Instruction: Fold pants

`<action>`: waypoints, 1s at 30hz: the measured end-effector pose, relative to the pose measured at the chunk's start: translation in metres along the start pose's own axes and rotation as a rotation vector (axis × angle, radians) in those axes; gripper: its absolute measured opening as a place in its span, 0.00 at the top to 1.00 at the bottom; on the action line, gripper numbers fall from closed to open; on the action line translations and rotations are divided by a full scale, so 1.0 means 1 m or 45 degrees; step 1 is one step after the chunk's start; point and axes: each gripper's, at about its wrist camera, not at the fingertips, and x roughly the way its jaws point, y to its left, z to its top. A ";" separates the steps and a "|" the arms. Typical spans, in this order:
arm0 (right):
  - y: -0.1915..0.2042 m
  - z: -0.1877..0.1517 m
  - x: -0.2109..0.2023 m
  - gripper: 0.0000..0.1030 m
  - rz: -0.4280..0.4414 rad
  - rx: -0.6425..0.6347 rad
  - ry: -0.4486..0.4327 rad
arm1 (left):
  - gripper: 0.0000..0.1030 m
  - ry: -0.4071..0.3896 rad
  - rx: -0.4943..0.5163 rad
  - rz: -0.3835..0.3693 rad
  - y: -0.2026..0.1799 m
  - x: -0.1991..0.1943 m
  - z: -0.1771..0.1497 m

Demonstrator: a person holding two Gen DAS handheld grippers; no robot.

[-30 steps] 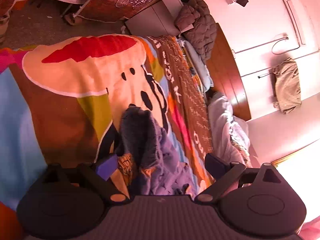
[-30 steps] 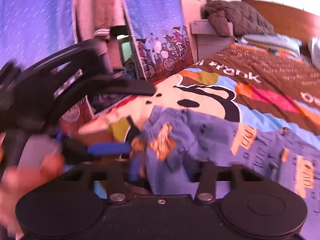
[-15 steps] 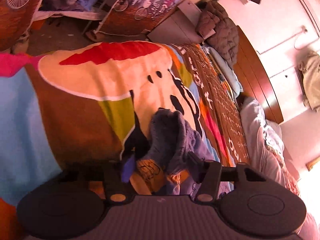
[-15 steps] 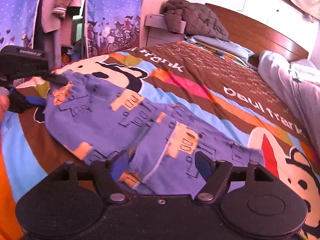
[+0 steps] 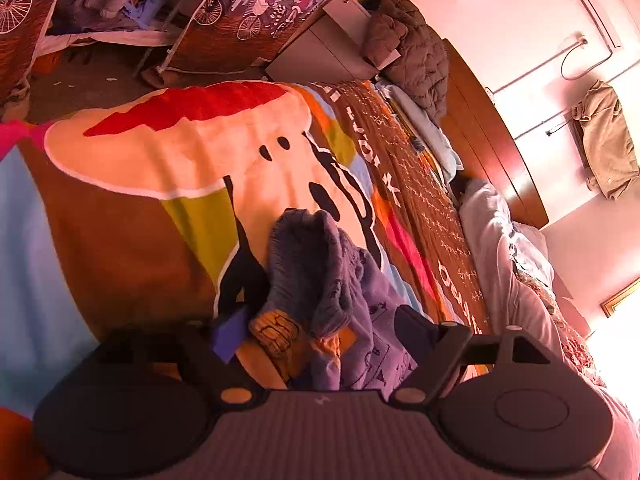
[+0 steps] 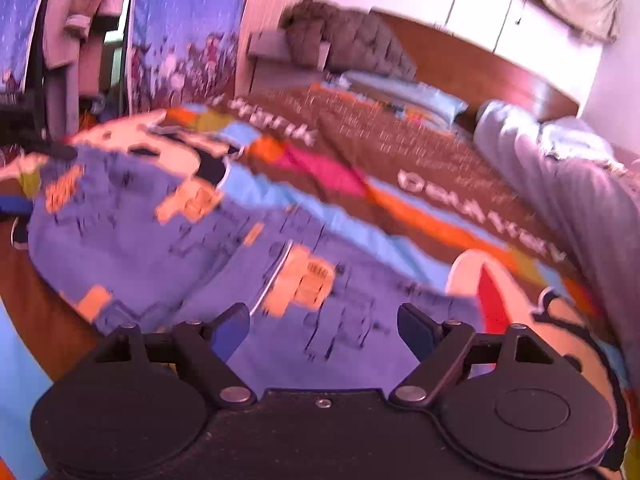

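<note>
Blue pants with orange patches (image 6: 132, 240) lie spread across the bed, blurred in the right wrist view. Their bunched, rumpled end (image 5: 312, 272) rises between the jaws of my left gripper (image 5: 322, 332). Those jaws are opening, and the pads stand apart from the cloth on both sides. My right gripper (image 6: 324, 328) hovers low over the leg part of the pants; its jaws are opening too and nothing is pinched between them. The left gripper's dark fingers (image 6: 52, 151) show at the left edge of the right wrist view, by the pants' end.
A colourful cartoon blanket (image 5: 180, 152) covers the bed. A wooden headboard (image 6: 480, 68), pillows (image 6: 404, 96) and a grey bundle of bedding (image 6: 560, 184) lie at the far side. A bedside cabinet (image 5: 320, 52) carries a quilted jacket (image 5: 412, 56). Printed curtains hang beyond the bed's edge.
The left jaws narrowed around the bunched end, then widened again. The right gripper swung away from the left hand along the pants towards the legs, its jaws spreading.
</note>
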 end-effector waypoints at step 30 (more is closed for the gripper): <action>-0.119 -0.041 -0.043 0.16 -0.014 0.164 -0.187 | 0.80 -0.077 0.732 0.219 -0.223 -0.018 -0.055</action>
